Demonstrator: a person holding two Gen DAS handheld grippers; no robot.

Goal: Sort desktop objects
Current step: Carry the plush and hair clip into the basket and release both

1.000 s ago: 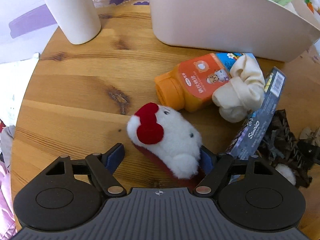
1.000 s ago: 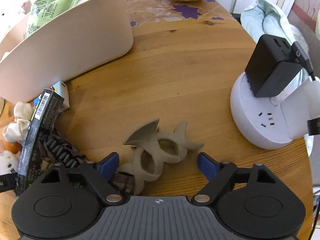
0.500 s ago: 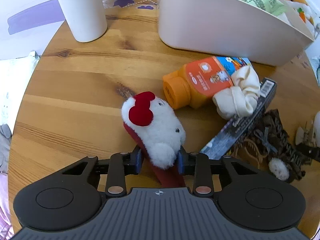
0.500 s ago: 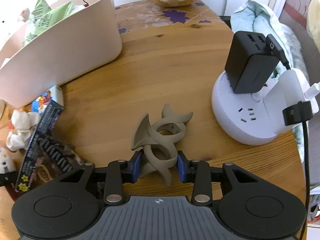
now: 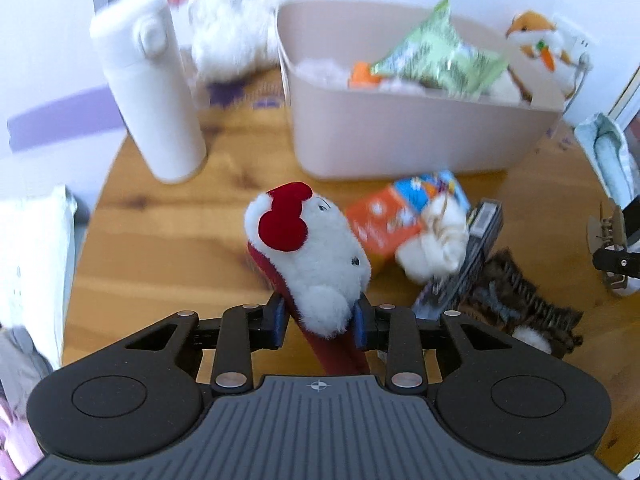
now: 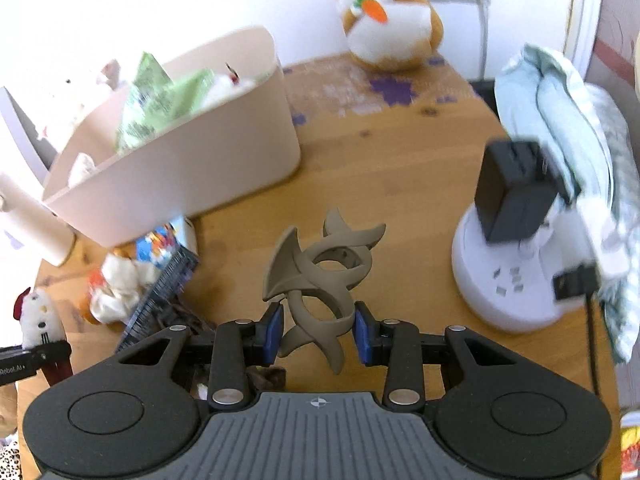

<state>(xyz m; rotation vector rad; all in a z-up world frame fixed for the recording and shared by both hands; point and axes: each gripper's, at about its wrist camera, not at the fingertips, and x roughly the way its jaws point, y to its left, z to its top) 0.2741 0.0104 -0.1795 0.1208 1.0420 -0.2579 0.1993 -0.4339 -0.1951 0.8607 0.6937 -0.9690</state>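
A round wooden tabletop sits against a white wall, with a beige bin beyond both claws. My left claw is clamped on a white plush clip with a red bow, lifted clear of the wood. My right claw pinches a grey-brown hair claw clip, also raised. I judge both should travel high over the bin's near wall before I let go, one at a time, keeping the grips firm. The bin's floor is hidden under a green packet, and motion blur smears the clutter right of the left claw.
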